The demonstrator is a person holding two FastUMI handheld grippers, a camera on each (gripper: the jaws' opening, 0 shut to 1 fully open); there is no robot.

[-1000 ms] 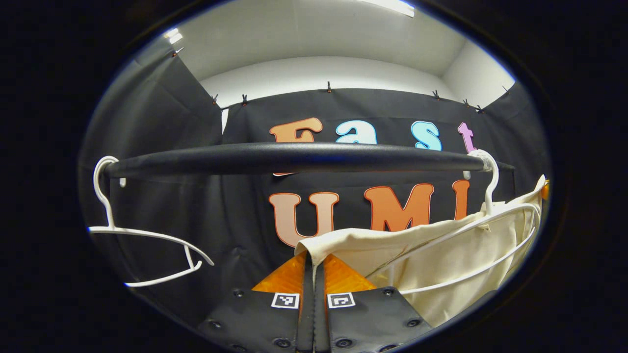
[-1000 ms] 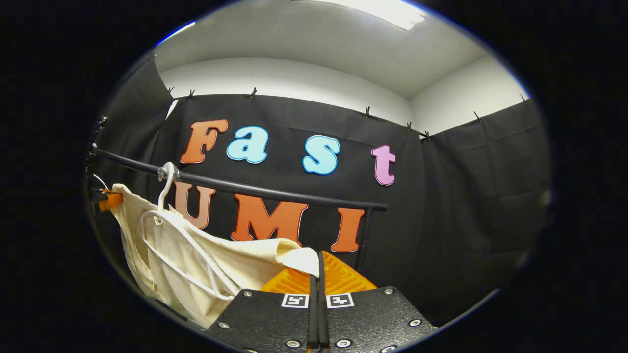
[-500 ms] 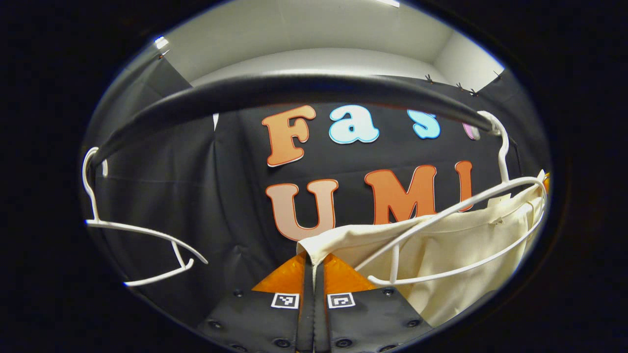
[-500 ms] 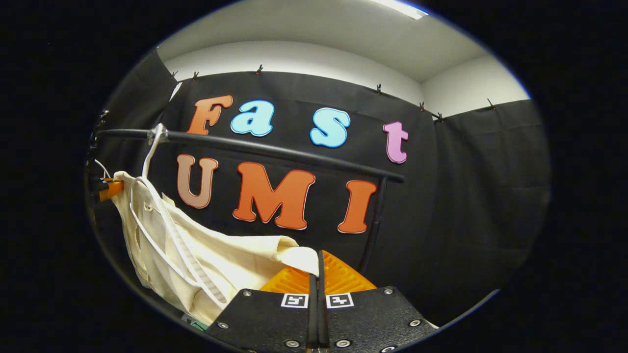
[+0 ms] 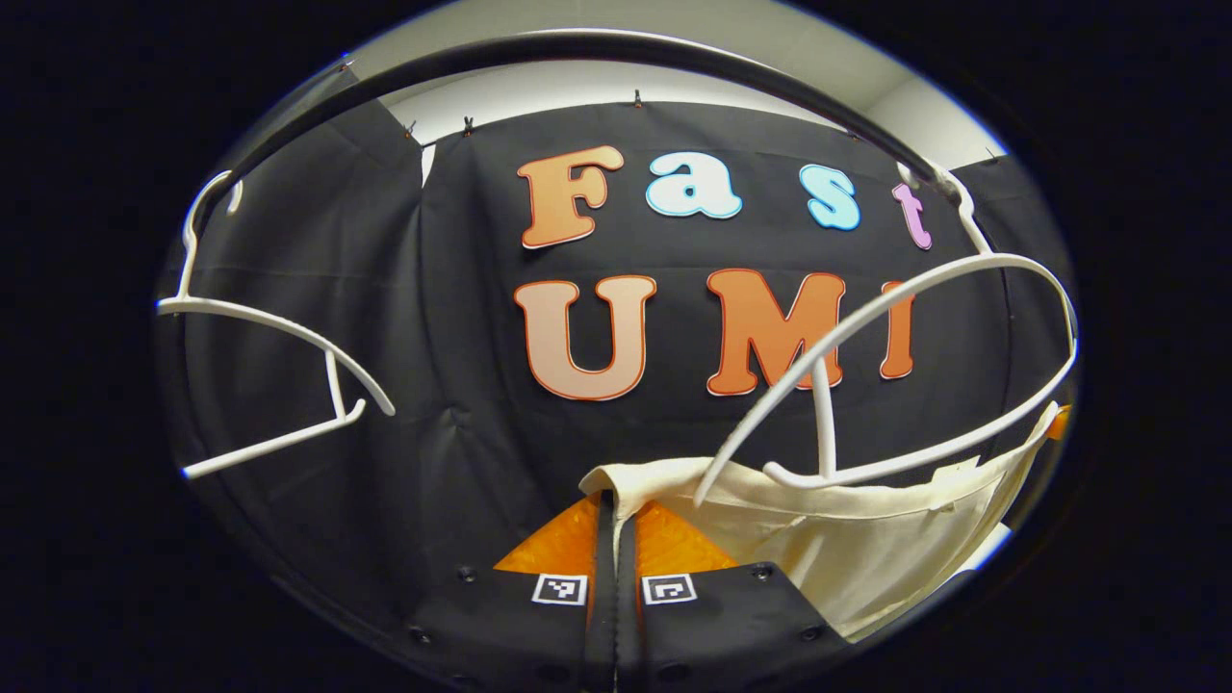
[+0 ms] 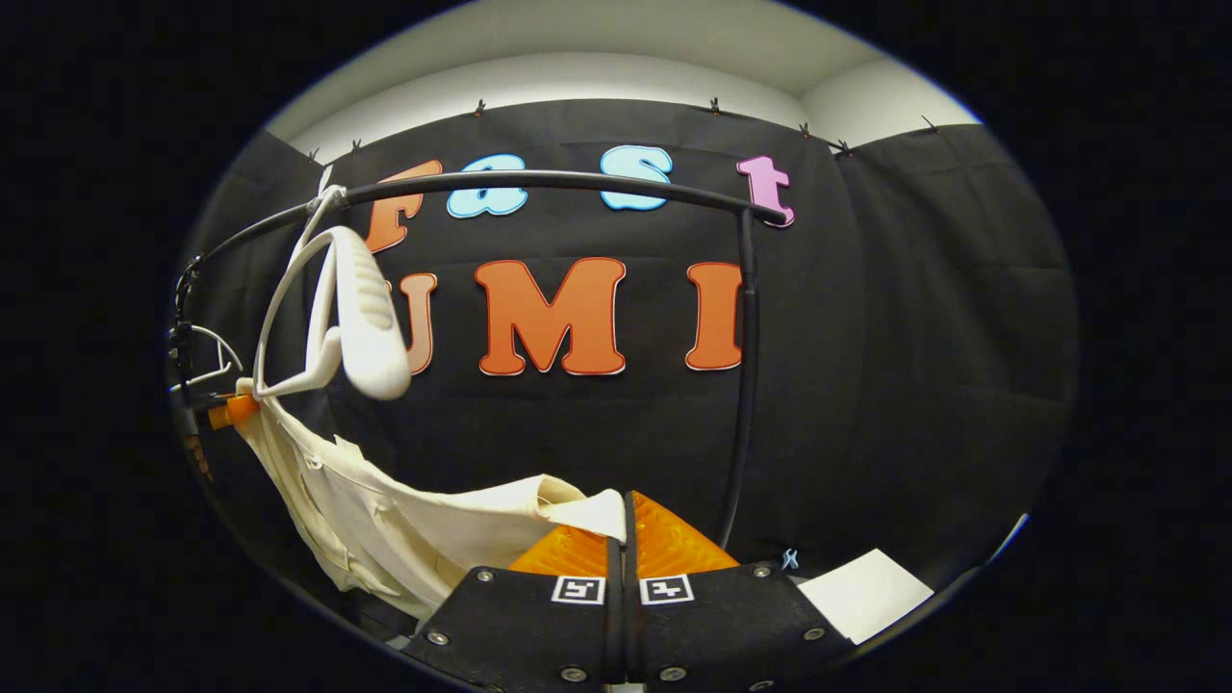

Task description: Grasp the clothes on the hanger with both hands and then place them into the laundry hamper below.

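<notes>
Garment [image 5: 866,549], one, cream, clamped in left claw [image 5: 616,505] and right claw [image 6: 624,510]; two white hangers [image 5: 895,385] on one rail [image 6: 539,181].

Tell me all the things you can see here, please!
Garment: one, cream, stretched between the two grippers, below the hangers.
Hangers: two, white, hooked on the rail; one bare at the left, one just above the garment.
Rail: one, black, across the top, with an upright post at its right end.
White sheet: one, low at the right.
Left gripper: shut on the garment's corner.
Right gripper: shut on the garment's other corner.
</notes>
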